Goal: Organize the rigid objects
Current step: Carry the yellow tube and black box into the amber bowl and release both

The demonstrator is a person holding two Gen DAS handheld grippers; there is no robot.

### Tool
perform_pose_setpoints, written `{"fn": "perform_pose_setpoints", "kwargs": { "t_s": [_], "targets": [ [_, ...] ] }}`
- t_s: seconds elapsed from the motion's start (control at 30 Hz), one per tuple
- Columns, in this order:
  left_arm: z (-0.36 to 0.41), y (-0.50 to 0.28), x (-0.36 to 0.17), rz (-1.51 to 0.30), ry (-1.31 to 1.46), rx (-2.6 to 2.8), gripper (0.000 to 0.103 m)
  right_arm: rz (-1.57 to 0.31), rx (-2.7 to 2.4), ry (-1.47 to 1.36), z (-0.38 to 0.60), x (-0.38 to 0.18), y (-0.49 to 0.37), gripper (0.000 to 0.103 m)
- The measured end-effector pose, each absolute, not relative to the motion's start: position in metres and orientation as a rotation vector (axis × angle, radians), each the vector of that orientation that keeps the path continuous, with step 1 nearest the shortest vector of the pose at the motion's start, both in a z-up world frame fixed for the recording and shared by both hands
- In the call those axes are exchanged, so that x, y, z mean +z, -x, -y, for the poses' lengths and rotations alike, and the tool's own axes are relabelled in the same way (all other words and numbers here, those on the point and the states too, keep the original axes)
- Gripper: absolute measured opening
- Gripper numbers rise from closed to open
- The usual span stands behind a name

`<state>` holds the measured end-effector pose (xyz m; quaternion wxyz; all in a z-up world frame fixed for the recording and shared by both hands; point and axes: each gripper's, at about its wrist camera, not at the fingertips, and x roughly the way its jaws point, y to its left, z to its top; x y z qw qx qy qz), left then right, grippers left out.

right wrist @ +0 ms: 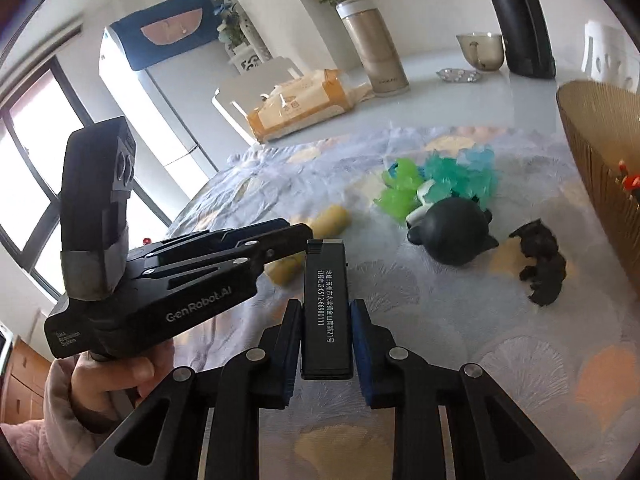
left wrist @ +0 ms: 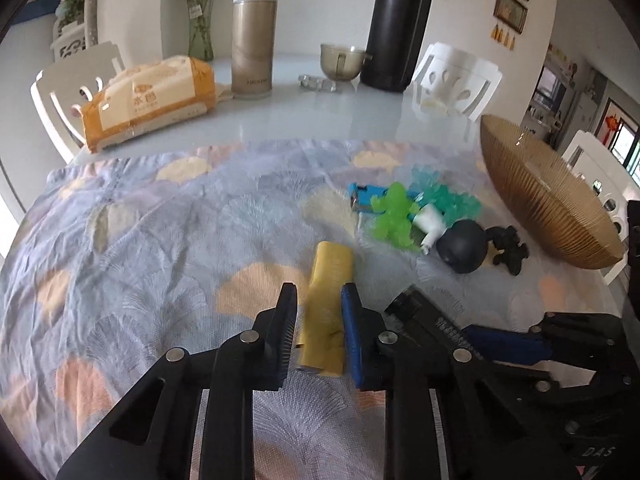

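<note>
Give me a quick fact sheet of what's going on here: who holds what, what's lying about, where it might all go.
left gripper: around the yellow block, which lies on the cloth
right gripper: shut on the black lighter, lifted off the cloth
loose toys: green figure, teal figure, blue item, black round toy, black figure
likely container: brown ribbed bowl, to the right
table background: flask, tissue pack, glass cup

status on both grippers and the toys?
Left gripper straddling yellow ribbed block, not clamped. Right gripper shut on black rectangular lighter. Toy pile beside ribbed gold bowl; path clear.
</note>
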<state>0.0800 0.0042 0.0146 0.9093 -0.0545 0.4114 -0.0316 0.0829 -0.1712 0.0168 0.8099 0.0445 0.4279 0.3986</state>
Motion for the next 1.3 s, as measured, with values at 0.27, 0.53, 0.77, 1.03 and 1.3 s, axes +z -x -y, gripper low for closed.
{"fn": "perform_pose_setpoints", "kwargs": {
  "t_s": [0.27,0.53,0.77,1.03,1.3],
  "targets": [
    [0.009,-0.086,0.010,-0.889,0.026,-0.037,0.021,-0.873,0.796,-0.096,0.186,0.026,-0.084,0.024],
    [-0.004,-0.079,0.016,-0.849,0.106,-0.073,0.020,-0.881,0.807,-0.249,0.206,0.027,-0.096,0.024],
    [0.008,-0.063,0.031,-0.727,0.031,-0.032,0.021,-0.730,0.866,-0.382,0.230,0.051,-0.090,0.024],
    [0.009,-0.066,0.056,-0.627,0.117,-0.088,0.020,-0.505,0.773,-0.470,0.274,0.081,-0.075,0.024],
    [0.079,-0.095,0.106,-0.557,0.061,-0.210,0.021,-0.461,0.617,-0.570,0.321,0.084,-0.079,0.024]
  ]
}}
